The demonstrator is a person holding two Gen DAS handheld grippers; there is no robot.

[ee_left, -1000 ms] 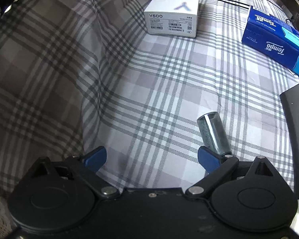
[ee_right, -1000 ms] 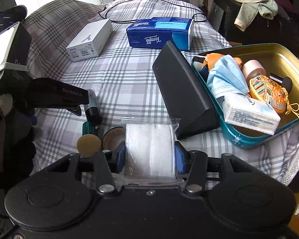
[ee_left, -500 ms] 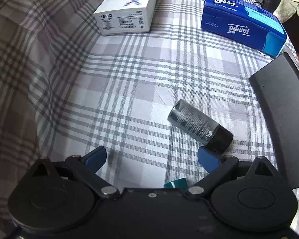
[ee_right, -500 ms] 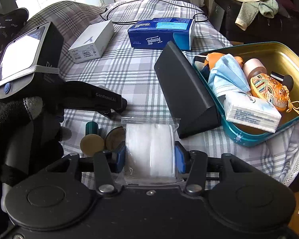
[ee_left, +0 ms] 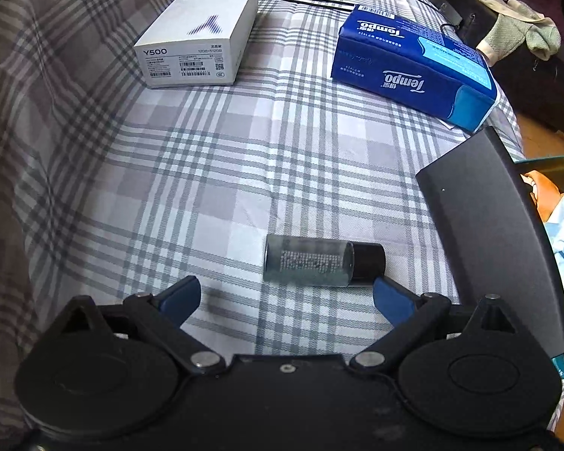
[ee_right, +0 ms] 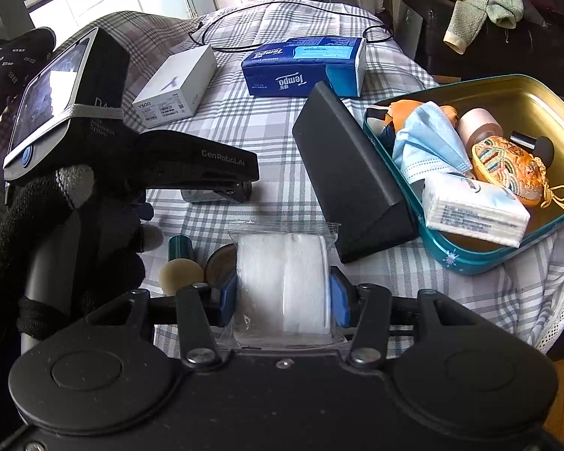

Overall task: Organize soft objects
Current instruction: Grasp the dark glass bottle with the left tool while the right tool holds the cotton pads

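Plaid-covered surface (ee_left: 282, 158), two grippers over it — right one holding soft goods, left one empty.

Right gripper (ee_right: 284, 295): fingers clamped on a clear bag of white cotton pads (ee_right: 284, 282), held above the cloth, just left of the black wedge-shaped case (ee_right: 349, 173). Teal tin (ee_right: 481, 259) at right holds a blue face mask (ee_right: 428, 146), tissue pack (ee_right: 473, 210), embroidered pouch (ee_right: 507, 169) and small bottles. Left gripper (ee_left: 285, 297): fingers wide apart, nothing between them — a small grey bottle with black cap (ee_left: 319, 265) lies on its side just ahead, near the right finger (ee_left: 391, 297). Gloved hand (ee_right: 67, 233) grips the left tool. White Y500 box (ee_left: 199, 37) and blue Tempo tissue pack (ee_left: 413, 64) sit at the far end, black cable (ee_right: 282, 9) behind them.
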